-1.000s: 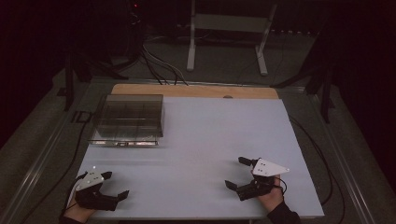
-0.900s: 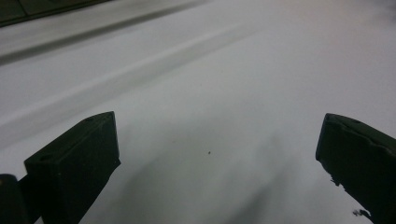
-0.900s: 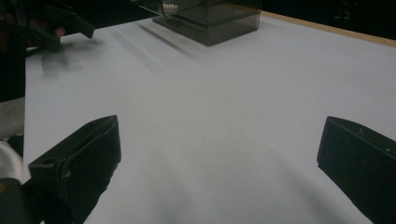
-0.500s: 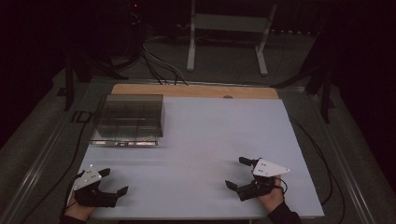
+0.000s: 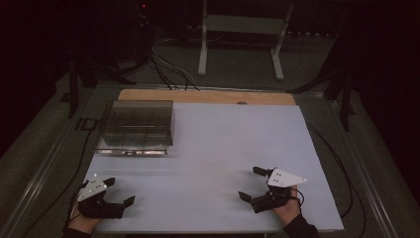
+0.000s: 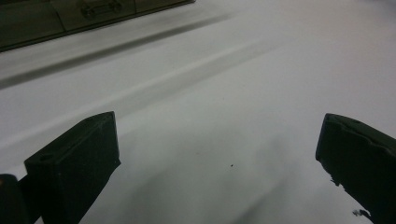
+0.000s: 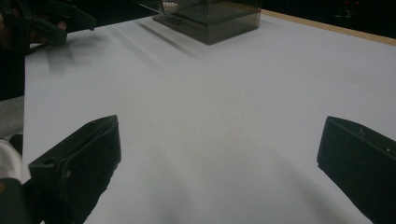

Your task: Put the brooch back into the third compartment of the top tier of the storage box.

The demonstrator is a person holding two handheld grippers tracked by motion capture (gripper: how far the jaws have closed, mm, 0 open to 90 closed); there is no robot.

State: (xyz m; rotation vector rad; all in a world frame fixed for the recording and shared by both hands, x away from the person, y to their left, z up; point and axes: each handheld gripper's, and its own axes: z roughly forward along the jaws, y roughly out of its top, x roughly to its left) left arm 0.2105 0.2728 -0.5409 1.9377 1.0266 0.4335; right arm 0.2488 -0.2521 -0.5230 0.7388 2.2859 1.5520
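Note:
My left gripper rests open near the table's front left corner, with nothing between its black jaws. In the left gripper view, the left gripper has bare white tabletop in its wide gap. My right gripper sits open near the front right, also with nothing in it. The right gripper view has the right gripper spread wide over the white surface. A clear smoky plastic box with inner compartments stands at the back left of the table; the box lies far ahead of the right jaws.
The white tabletop has a wooden strip along its far edge. Cables and a metal stand are on the dark floor beyond. The box's near edge shows at the top of the left gripper view. The left gripper shows far off in the right gripper view.
The left gripper has shifted slightly near the front left corner. The right gripper and the box have stayed where they were.

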